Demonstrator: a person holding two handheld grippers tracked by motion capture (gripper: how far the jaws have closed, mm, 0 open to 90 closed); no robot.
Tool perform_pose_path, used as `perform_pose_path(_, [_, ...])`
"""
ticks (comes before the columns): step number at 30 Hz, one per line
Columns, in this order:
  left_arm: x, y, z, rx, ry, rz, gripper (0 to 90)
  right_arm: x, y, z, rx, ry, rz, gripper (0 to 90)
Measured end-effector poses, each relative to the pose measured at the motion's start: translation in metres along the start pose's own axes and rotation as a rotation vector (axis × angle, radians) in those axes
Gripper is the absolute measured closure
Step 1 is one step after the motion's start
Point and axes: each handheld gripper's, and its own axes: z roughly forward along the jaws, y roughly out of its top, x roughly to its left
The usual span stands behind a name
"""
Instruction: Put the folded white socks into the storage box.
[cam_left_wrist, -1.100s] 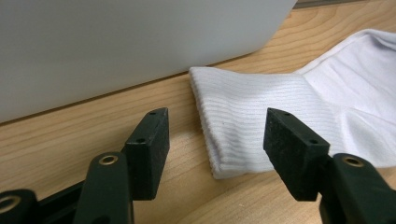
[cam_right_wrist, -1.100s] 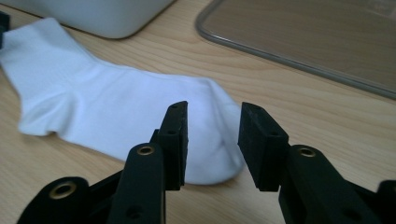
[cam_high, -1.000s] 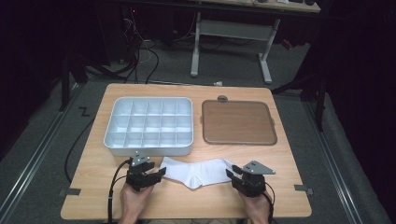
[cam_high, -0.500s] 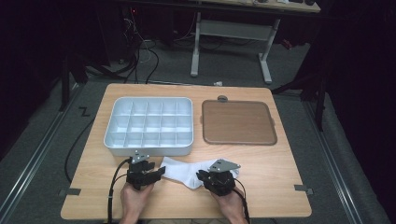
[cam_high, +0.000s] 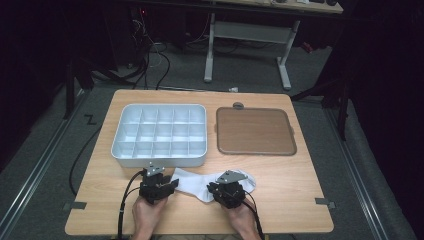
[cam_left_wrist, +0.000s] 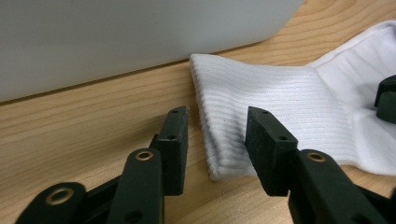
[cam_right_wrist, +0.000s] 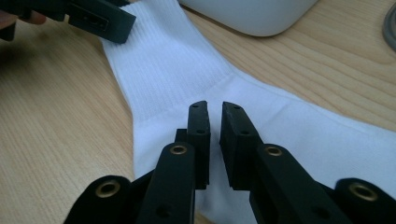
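Observation:
A white sock (cam_high: 195, 181) lies flat near the table's front edge, cuff to the left. My left gripper (cam_high: 159, 184) is at the cuff. In the left gripper view its jaws (cam_left_wrist: 217, 128) straddle the ribbed cuff corner (cam_left_wrist: 261, 93); they have just been closing, and a gap still shows beside the left pad, so it is open. My right gripper (cam_high: 227, 191) rests on the sock's middle. In the right gripper view its jaws (cam_right_wrist: 215, 109) have closed to a thin slit, pinching the white sock fabric (cam_right_wrist: 168, 70).
A grey tray (cam_high: 116, 145) with several compartments stands just behind the sock; its wall (cam_left_wrist: 116, 37) is close to the left gripper. A flat brown tray (cam_high: 255, 131) lies to the right of it. Bare wood stretches right of the sock.
My right gripper has slid left from the sock's toe end onto its middle and narrowed its jaws. The left gripper kept its place and its jaws came closer together.

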Motion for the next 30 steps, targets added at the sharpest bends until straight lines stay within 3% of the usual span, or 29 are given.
perform_pose_path(5, [-0.002,-0.001,0.000,0.011,0.001,0.006,66.2,0.001,-0.002,0.002,0.002,-0.009,-0.010,82.3])
perform_pose_path(15, [-0.006,-0.001,0.001,0.045,-0.006,-0.019,76.7,0.004,-0.007,0.005,0.003,-0.024,-0.040,81.2])
perform_pose_path(18, [-0.005,0.000,0.001,0.063,-0.027,-0.045,79.4,0.005,-0.009,0.005,-0.007,-0.032,-0.046,81.2])
perform_pose_path(27, [-0.006,0.009,-0.009,0.051,-0.079,-0.065,82.1,0.005,-0.010,0.004,-0.014,-0.030,-0.040,81.2])
perform_pose_path(30, [-0.008,0.019,-0.017,0.059,-0.128,-0.116,82.3,0.006,-0.010,0.004,-0.012,-0.032,-0.039,81.2])
